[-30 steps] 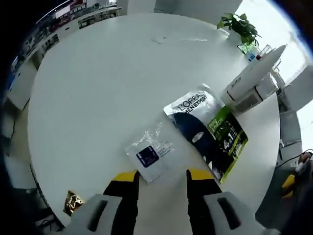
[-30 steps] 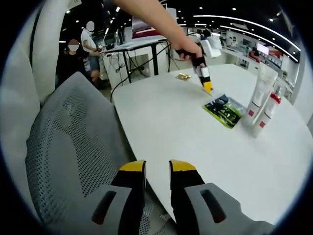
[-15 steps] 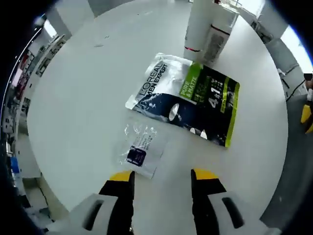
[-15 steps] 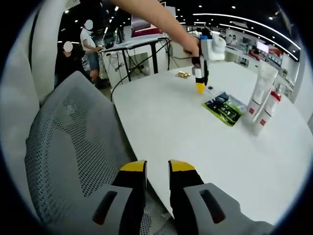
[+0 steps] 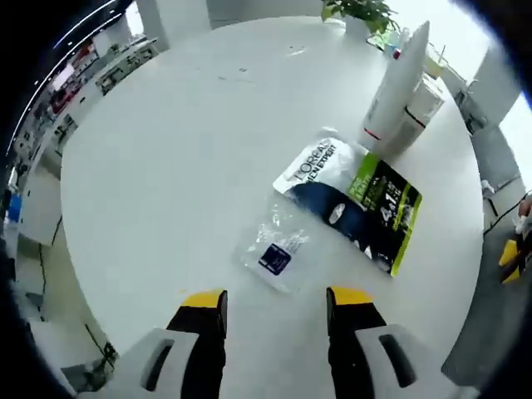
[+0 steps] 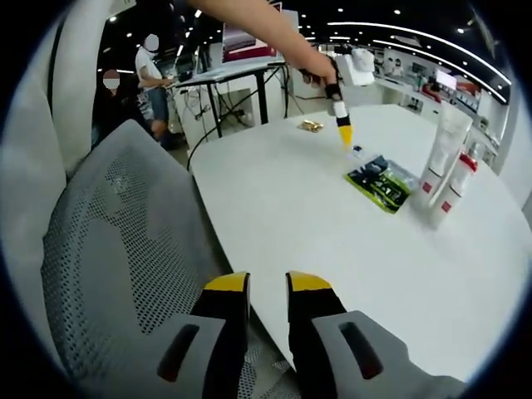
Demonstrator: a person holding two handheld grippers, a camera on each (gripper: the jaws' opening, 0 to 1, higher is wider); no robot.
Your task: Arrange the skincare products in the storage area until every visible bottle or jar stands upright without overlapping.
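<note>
Hovering above a round white desk (image 5: 166, 150), left gripper (image 5: 276, 303) released, yellow-tipped jaws spread wide with nothing between them. Just beyond the jaws, lying flat: a small clear sachet (image 5: 274, 254) with a dark blue label. Touching or slightly overlapping the sachet's far corner (hard to tell which), a silver, navy and green sachet pack (image 5: 353, 208), also flat. Beyond the pack, at its far side, two white tubes (image 5: 397, 87) with red bands standing close together, a potted plant (image 5: 357, 10) behind them at the desk's rim.

Nearer the desk's edge, right gripper (image 6: 267, 287) held low, jaws slightly apart and gripping nothing, a grey mesh chair (image 6: 116, 249) beside it. Across the desk, the left gripper (image 6: 342, 133) in a hand, poised over the pack (image 6: 381, 184), with the tubes (image 6: 442, 170) upright to the pack's right.
</note>
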